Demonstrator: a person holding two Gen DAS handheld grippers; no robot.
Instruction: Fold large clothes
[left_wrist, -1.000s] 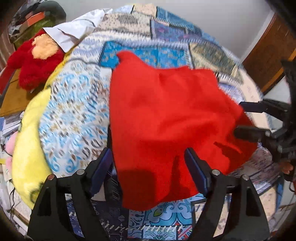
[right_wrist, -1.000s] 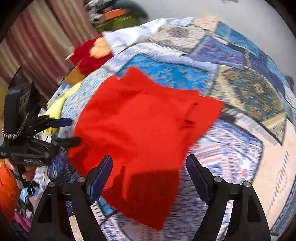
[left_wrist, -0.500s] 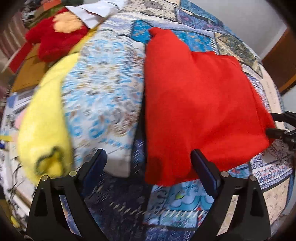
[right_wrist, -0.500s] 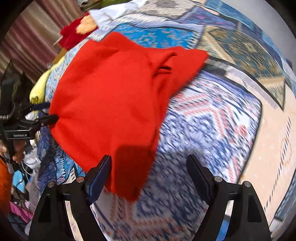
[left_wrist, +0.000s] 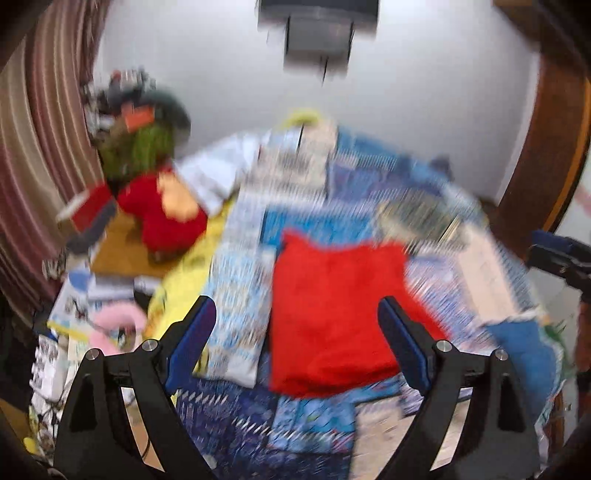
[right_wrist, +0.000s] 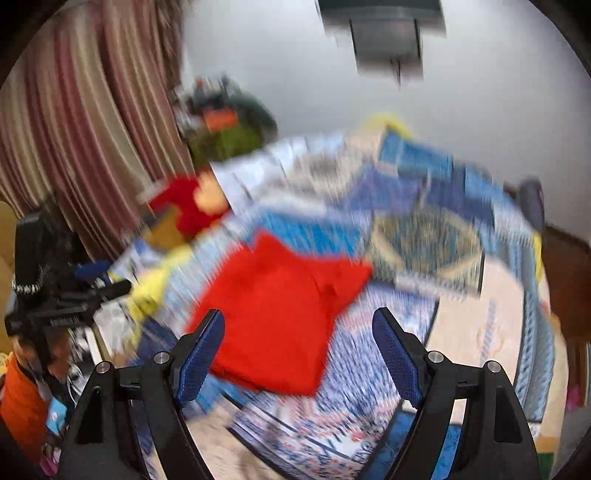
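Grippers up front: our left gripper (left_wrist: 295, 332) spread wide, jaws closing a touch, nothing between; right gripper (right_wrist: 298, 339) released, empty. Beyond, red garment (left_wrist: 332, 310) lies folded on patchwork bedspread (right_wrist: 424, 236), apart from both, so fold probably finished, though blur hides edges.

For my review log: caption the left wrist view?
Red garment lies folded on patterned bedspread; left gripper empty above it.

A folded garment (left_wrist: 332, 314) lies on the bedspread (left_wrist: 461, 288) ahead of the left gripper's jaws. Left of those jaws lies a pillow (left_wrist: 177, 295); beyond it sits a plush toy (left_wrist: 166, 218). A wall (left_wrist: 406, 129) stands behind the bed.
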